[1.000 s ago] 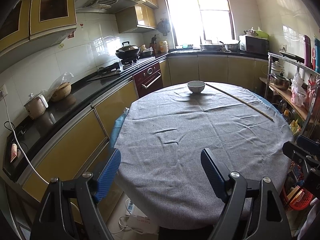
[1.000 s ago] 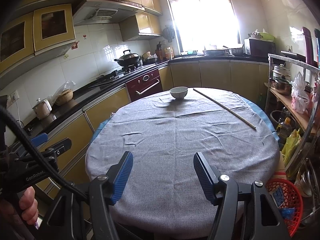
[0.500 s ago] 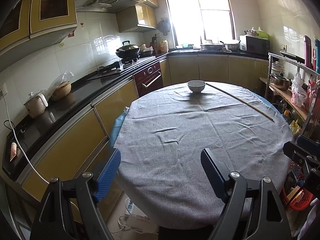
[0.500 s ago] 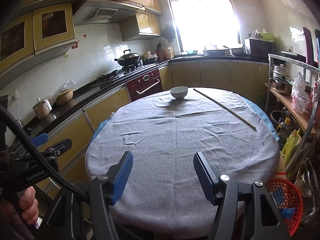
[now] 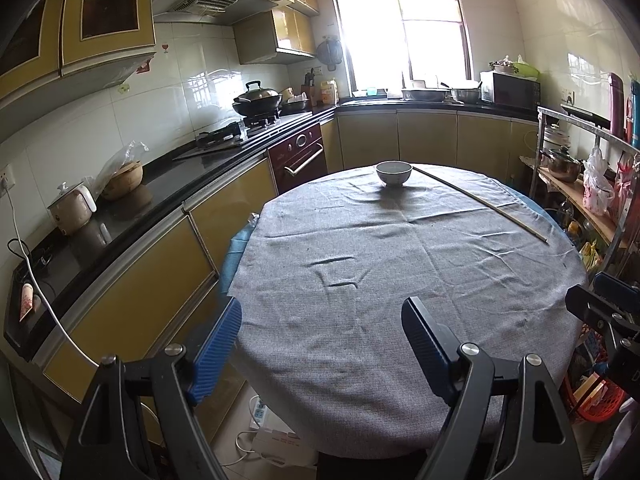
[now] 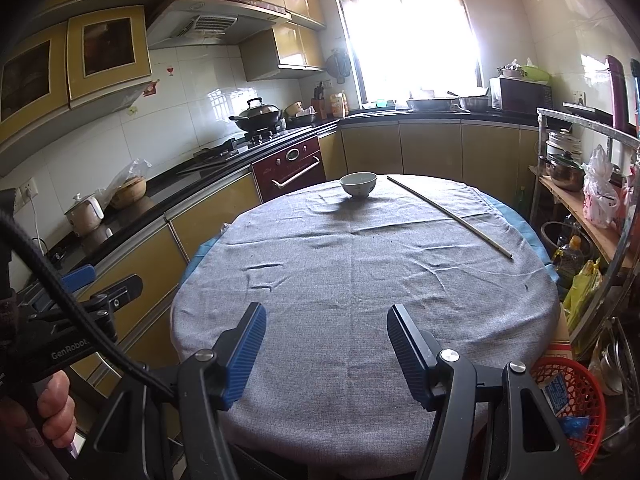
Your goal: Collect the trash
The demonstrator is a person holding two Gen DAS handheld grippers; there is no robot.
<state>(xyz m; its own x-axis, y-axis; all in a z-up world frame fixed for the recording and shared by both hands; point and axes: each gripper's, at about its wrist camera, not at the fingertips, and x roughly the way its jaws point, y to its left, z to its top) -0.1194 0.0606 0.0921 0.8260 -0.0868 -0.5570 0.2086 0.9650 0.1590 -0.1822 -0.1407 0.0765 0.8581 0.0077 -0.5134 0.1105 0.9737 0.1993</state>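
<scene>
A round table under a grey cloth (image 5: 400, 264) (image 6: 360, 264) fills both views. At its far side stands a white bowl (image 5: 393, 173) (image 6: 358, 184). To the right of the bowl a long thin stick (image 5: 480, 202) (image 6: 448, 214) lies on the cloth. A few tiny dark specks dot the cloth. My left gripper (image 5: 322, 312) hovers open over the table's near left edge with nothing between its fingers. Over the near edge my right gripper (image 6: 327, 312) is open too, and empty. Each gripper shows at the side of the other's view (image 5: 608, 304) (image 6: 92, 292).
A red mesh basket (image 6: 568, 404) (image 5: 596, 400) holding wrappers sits on the floor by the table's near right. A metal rack (image 6: 580, 184) with pots and bags stands on the right. The black counter (image 5: 160, 184) runs close along the left. A power strip (image 5: 260, 416) lies under the table.
</scene>
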